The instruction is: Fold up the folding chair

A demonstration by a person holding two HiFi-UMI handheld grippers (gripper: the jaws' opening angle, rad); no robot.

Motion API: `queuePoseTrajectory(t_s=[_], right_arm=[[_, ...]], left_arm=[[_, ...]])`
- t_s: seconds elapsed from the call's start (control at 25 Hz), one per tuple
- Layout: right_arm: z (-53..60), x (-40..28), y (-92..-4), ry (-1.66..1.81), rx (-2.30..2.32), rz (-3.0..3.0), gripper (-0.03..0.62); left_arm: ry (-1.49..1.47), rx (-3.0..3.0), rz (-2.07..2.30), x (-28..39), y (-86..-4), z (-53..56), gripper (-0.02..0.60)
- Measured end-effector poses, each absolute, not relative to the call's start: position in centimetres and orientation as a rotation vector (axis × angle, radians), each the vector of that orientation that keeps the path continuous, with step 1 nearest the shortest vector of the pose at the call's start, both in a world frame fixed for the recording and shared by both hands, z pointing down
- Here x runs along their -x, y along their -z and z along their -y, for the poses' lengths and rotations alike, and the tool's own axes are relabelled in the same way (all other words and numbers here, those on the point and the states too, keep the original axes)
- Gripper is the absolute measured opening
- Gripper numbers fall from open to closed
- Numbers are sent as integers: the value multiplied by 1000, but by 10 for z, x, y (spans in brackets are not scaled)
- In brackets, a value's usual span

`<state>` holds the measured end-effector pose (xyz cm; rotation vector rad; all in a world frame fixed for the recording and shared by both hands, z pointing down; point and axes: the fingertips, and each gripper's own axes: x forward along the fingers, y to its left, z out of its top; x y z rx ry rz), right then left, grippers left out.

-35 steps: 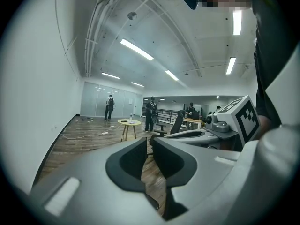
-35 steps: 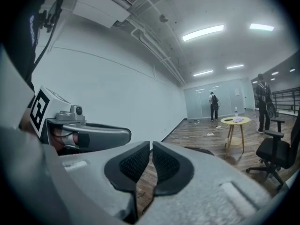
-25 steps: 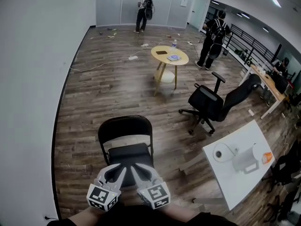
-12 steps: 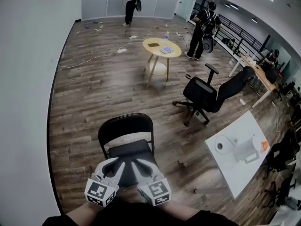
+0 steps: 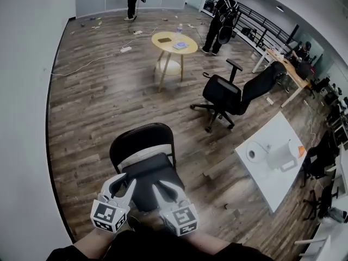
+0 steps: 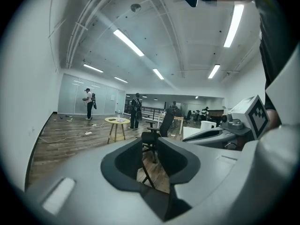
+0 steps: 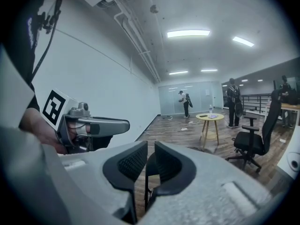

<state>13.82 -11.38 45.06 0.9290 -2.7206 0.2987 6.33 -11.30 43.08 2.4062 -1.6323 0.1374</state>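
- The wood floor (image 5: 98, 107) spreads out on every side of the folding chair (image 5: 142, 145), with a white wall (image 5: 22, 91) along its left and a pale cable (image 5: 87, 64) trailing across the boards well beyond it.
- The white table (image 5: 272, 184) stands to the right of the folding chair, well apart from it. On it lie a paper roll (image 5: 253, 154) and a white object (image 5: 280, 155) on its side with an orange end.
- The black office chair (image 5: 228, 94) sits beyond the folding chair and to its right, its back tipped far down.
- The folding chair itself stands right in front of you, upright and not yet folded, its black seat down and its curved backrest on the far side.
- The round yellow table (image 5: 168, 48) is farther off, past the folding chair's backrest. It carries a bottle (image 5: 179, 29) and two small flat items.
- People stand well beyond the folding chair, one (image 5: 220, 15) just past the round table.
- Your left gripper (image 6: 150, 146) hovers at the seat's near left corner. Its jaws have just been opening and stand somewhat apart with nothing between them.
- Your right gripper (image 7: 151, 146) hovers over the seat's near edge, just beside the left one. Its jaws show only a narrow slit and grip nothing.
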Motion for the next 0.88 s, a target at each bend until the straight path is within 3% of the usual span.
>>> queuePoseTrajectory(t_s=[0.88], right_arm=[[171,-188,-469,-453,-890,2782,67]], left_arm=[[-393,-2325,1661,-77,-452,170,178]])
